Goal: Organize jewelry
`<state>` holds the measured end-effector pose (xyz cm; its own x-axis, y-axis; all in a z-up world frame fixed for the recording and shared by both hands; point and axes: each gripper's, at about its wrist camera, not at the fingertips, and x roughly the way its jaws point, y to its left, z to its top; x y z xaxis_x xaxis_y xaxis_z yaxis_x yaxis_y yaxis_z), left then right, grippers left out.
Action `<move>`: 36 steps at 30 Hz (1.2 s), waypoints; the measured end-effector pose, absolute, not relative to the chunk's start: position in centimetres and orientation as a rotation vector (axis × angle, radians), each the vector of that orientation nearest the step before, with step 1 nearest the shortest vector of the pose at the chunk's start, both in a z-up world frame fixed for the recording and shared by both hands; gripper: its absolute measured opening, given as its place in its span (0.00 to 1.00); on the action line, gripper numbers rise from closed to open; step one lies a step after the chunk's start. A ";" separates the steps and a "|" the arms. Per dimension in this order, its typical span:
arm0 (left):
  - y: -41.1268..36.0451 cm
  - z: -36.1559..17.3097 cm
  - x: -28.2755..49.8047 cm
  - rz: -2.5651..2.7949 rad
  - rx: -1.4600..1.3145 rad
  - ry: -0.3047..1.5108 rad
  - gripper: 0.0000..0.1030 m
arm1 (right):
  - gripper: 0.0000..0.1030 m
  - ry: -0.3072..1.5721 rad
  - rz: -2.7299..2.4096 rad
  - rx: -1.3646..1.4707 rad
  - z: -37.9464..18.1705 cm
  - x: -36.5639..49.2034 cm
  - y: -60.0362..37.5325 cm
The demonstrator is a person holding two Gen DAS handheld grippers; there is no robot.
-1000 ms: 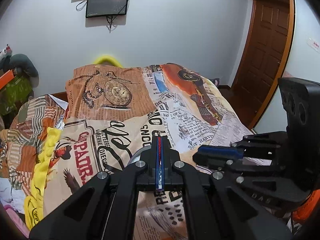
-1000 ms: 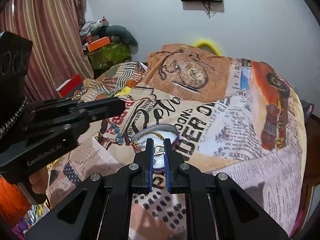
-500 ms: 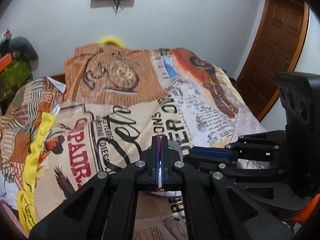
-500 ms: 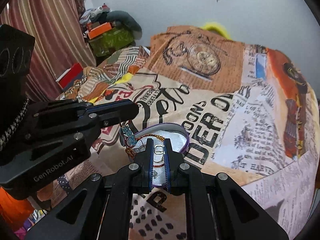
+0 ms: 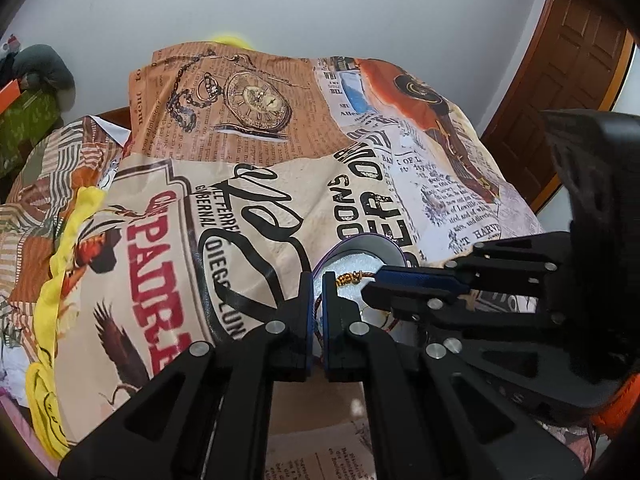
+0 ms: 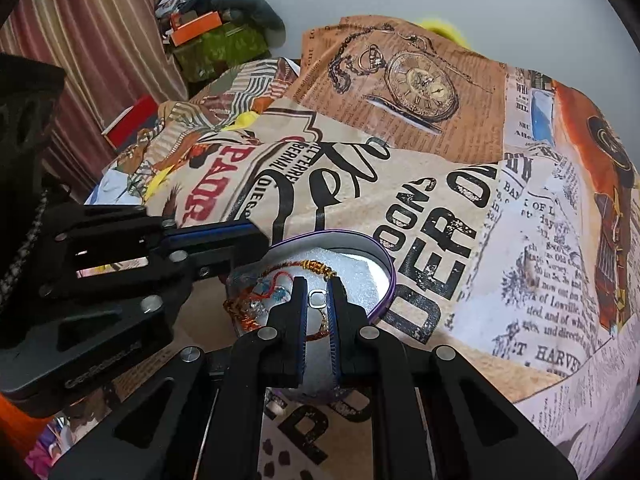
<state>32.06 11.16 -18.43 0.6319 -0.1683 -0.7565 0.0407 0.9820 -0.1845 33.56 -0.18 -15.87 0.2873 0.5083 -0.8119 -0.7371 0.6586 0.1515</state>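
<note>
A round box with a purple rim (image 6: 385,264) and white foam lining sits on the printed bedspread (image 6: 440,152). A thread bracelet (image 6: 316,267) with gold and blue beads lies slack across the foam. My right gripper (image 6: 318,285) is low over the box, shut on the bracelet's small silver clasp (image 6: 317,298). My left gripper (image 5: 317,280) hangs over the box's left rim (image 5: 360,240), shut, with a thin brown thread of the bracelet (image 5: 352,279) running between its pads. Each gripper shows in the other's view: the right gripper (image 5: 372,285) and the left gripper (image 6: 260,236).
The bedspread is rumpled, with a yellow cloth (image 5: 60,264) at its left edge. Bags and boxes (image 6: 216,40) are piled by the curtain at the back left. A wooden door (image 5: 572,80) stands at the right, a white wall behind the bed.
Both grippers have sunk and tilted down toward the box. The bracelet, which hung stretched between them above the foam, now rests slack inside the box.
</note>
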 end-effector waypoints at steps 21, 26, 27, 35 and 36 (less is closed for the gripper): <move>11.8 -12.4 27.2 -0.043 -0.126 0.778 0.15 | 0.17 0.789 0.751 -0.263 -8.3 29.6 -3.3; 10.7 -7.8 23.3 -0.037 -0.107 0.659 0.15 | 0.17 0.597 0.731 -0.207 -2.5 25.0 -6.5; 10.3 -6.7 22.2 -0.037 -0.100 0.626 0.15 | 0.17 0.562 0.730 -0.191 -1.5 24.1 -7.1; 7.5 0.4 12.5 -0.014 -0.054 0.349 0.33 | 0.17 0.252 0.702 -0.094 5.5 14.3 -11.4; 7.1 1.0 11.4 -0.003 -0.046 0.314 0.36 | 0.17 0.226 0.700 -0.086 5.8 13.4 -11.6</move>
<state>11.39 7.15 1.00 0.9510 -0.0104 -0.3089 -0.0041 0.9989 -0.0462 13.40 -11.57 5.81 0.7416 0.6285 -0.2347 -0.6470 0.7625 -0.0024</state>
